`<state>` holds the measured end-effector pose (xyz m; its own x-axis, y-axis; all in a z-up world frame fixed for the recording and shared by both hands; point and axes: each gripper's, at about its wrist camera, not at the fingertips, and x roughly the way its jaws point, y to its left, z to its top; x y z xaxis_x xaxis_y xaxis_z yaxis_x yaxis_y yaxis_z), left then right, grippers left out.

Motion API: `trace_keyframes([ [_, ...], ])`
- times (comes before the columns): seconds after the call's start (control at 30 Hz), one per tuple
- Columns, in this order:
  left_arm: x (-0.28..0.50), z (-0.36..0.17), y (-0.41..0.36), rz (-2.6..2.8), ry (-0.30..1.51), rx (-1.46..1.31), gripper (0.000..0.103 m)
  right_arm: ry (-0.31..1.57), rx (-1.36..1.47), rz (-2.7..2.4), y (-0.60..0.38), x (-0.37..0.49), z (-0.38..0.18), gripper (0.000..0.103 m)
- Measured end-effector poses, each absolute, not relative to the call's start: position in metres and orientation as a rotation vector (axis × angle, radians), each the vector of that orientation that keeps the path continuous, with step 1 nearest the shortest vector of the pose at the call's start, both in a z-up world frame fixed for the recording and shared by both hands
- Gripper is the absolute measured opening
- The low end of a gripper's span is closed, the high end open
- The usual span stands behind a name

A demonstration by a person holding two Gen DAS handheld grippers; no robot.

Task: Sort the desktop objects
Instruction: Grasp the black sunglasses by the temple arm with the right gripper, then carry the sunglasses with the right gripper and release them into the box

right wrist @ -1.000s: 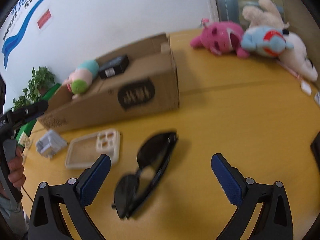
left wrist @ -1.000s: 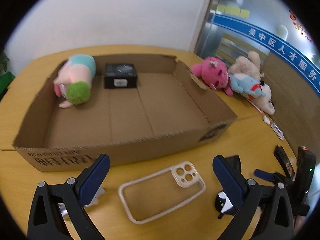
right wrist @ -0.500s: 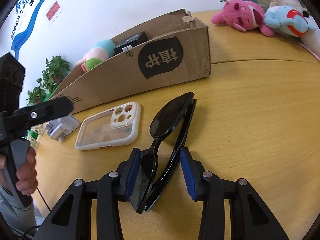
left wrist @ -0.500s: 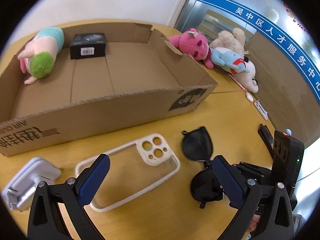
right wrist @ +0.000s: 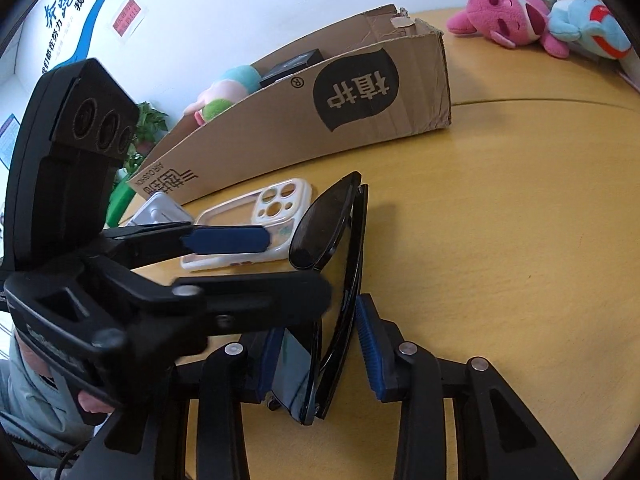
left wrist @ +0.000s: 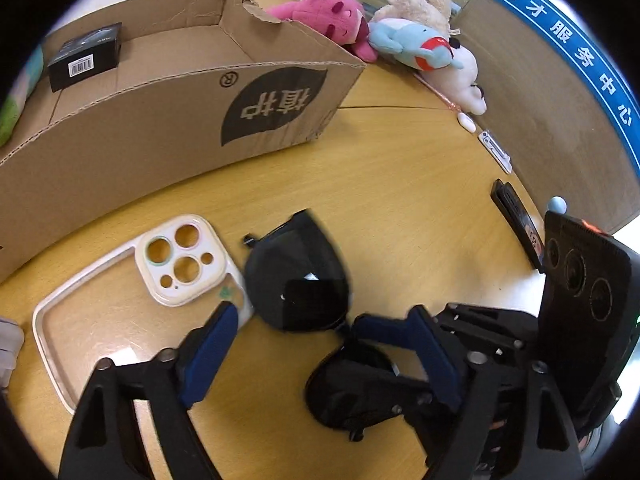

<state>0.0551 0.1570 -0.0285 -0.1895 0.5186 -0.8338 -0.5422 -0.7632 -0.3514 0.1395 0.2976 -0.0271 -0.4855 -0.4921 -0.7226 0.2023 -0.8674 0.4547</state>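
Note:
Black sunglasses (left wrist: 298, 280) lie folded on the wooden table in front of a cardboard box (left wrist: 160, 120). My right gripper (right wrist: 320, 356) is shut on the sunglasses (right wrist: 336, 240) at their near end. My left gripper (left wrist: 316, 336) is open and straddles the far lens, one pad resting over a white phone case (left wrist: 132, 288). In the right wrist view the left gripper (right wrist: 256, 260) reaches in from the left over the phone case (right wrist: 260, 216) and the sunglasses.
The box (right wrist: 320, 112) holds a black carton (left wrist: 84, 56) and a pastel plush (right wrist: 224, 96). Plush toys (left wrist: 380, 36) lie behind the box. A grey adapter (right wrist: 160, 212) sits left of the case. A black device (left wrist: 516, 216) lies at the right.
My left gripper has moved right and forward onto the sunglasses and narrowed its opening. My right gripper, open a second ago, stays shut on the sunglasses, which now stand tilted on edge.

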Motion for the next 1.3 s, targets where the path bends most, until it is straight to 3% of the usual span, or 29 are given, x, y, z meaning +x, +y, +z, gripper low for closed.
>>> trace_keyframes([
  [0.07,0.057,-0.028,0.158,2.031,0.064,-1.397,0.07,-0.459,1.286,-2.332,0.296,0.142,-0.028,0.033],
  [0.2,0.058,-0.032,0.149,1.994,0.023,-1.482,0.041,-0.472,1.277,-2.323,0.295,0.145,-0.028,0.032],
  [0.6,0.067,-0.033,0.144,1.936,-0.03,-1.536,0.041,-0.479,1.299,-2.317,0.307,0.157,-0.024,0.029],
  [0.67,0.067,-0.036,0.145,1.923,-0.046,-1.545,0.038,-0.468,1.302,-2.32,0.307,0.159,-0.024,0.029],
  [0.73,0.067,-0.036,0.145,1.898,-0.078,-1.547,0.024,-0.465,1.303,-2.318,0.307,0.161,-0.023,0.028],
  [0.87,0.07,-0.032,0.147,1.911,-0.054,-1.529,0.023,-0.488,1.296,-2.301,0.309,0.161,-0.023,0.026],
  [0.93,0.07,-0.029,0.145,1.889,-0.09,-1.514,0.008,-0.49,1.284,-2.291,0.308,0.161,-0.022,0.019],
  [0.97,0.07,-0.027,0.145,1.896,-0.082,-1.506,0.007,-0.498,1.274,-2.275,0.307,0.161,-0.021,0.015],
  [1.3,0.07,-0.017,0.134,1.933,-0.12,-1.478,0.006,-0.463,1.278,-2.261,0.295,0.154,-0.017,0.011],
])
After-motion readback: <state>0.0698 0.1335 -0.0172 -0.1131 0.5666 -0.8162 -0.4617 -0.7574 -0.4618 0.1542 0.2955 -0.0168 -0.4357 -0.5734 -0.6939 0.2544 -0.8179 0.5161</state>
